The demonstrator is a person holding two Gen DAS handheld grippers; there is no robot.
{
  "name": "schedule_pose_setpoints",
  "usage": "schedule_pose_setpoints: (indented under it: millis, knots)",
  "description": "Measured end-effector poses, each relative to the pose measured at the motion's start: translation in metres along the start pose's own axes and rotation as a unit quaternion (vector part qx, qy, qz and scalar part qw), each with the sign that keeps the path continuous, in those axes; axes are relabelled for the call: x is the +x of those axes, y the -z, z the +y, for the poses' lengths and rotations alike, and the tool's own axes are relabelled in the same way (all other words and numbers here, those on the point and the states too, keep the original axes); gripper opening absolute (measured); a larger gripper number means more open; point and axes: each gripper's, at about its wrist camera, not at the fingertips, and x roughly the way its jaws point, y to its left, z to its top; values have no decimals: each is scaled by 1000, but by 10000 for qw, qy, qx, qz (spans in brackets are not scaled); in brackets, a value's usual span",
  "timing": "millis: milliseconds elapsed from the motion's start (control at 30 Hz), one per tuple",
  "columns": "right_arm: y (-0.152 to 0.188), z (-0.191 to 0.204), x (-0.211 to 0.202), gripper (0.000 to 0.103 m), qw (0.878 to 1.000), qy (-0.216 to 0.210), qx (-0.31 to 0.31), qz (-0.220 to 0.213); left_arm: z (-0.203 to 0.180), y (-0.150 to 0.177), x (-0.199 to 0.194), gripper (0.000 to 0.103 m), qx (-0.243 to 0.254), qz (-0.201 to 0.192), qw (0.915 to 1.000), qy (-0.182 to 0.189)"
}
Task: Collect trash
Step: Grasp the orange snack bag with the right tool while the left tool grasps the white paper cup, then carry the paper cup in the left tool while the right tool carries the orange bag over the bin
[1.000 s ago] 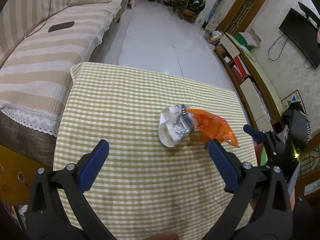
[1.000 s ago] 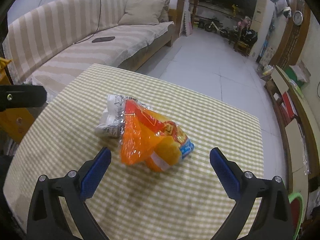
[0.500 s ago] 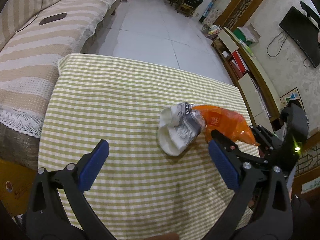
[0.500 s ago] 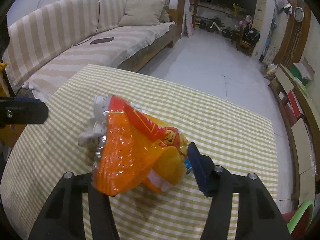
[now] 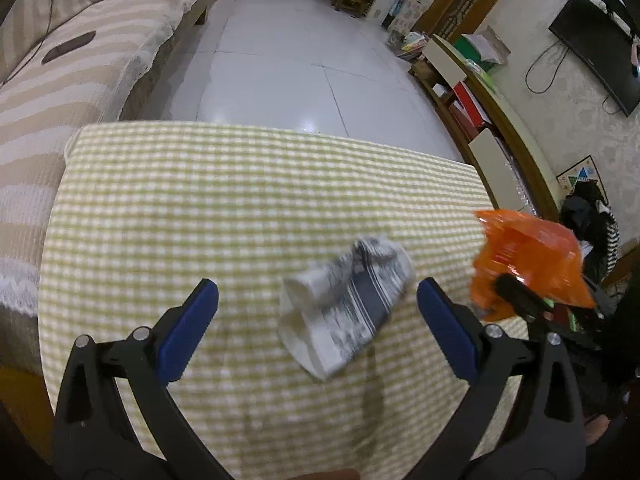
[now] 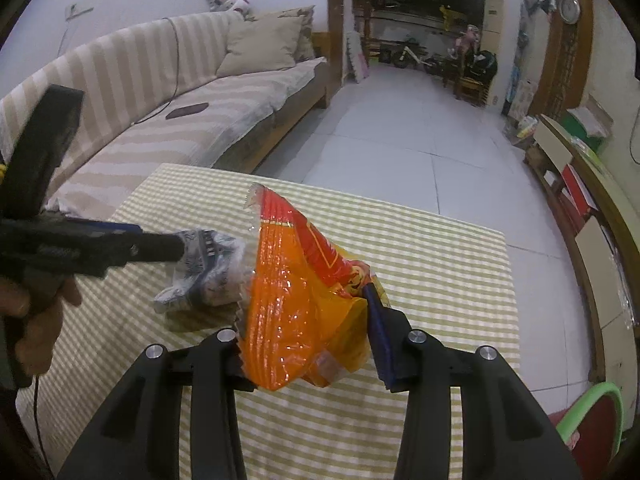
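Right gripper (image 6: 304, 320): jaws have just been closing and now pinch the orange snack bag (image 6: 296, 300); bag lifted off the cloth
Left gripper (image 5: 318, 308): jaws spread wide, gripping nothing; crumpled grey-white wrapper (image 5: 348, 308) lies between them
Wrapper: on the checked tablecloth (image 5: 200, 208), toward its right edge

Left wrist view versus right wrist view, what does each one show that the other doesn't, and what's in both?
Only the left wrist view shows the wall TV and the left gripper open around the crumpled paper.

Only the right wrist view shows the right gripper, whose jaws have just been closing, shut on the orange wrapper, plus a hand and the clock.

Both show paper, wrapper, checked tablecloth and sofa.
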Motion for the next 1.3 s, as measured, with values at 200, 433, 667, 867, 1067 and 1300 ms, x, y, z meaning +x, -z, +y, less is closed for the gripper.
schedule_pose_setpoints:
  millis: [200,433,667,867,1067,1300]
  knots:
    - [1,-17,-5,40,9997,60,235,-2,12,-6,17,89,180,259,9984,472]
    - [2,-19,-5,40,9995,98,313,35,7,-5,41,57,441,388,9931,1012]
    - [4,-20,-15,40,9993,101,350,47,-16,-3,32,23,597,260,9922,1058]
    - [2,-15,-39,40,9992,22,386,-84,-46,10,14,22,788,138,9948,636]
    - [3,-9,-77,40,9990,3,393,-199,-72,20,-19,22,893,-40,9955,310]
    - [7,-12,-127,40,9975,20,609,-367,-101,33,-58,22,976,-223,9947,214]
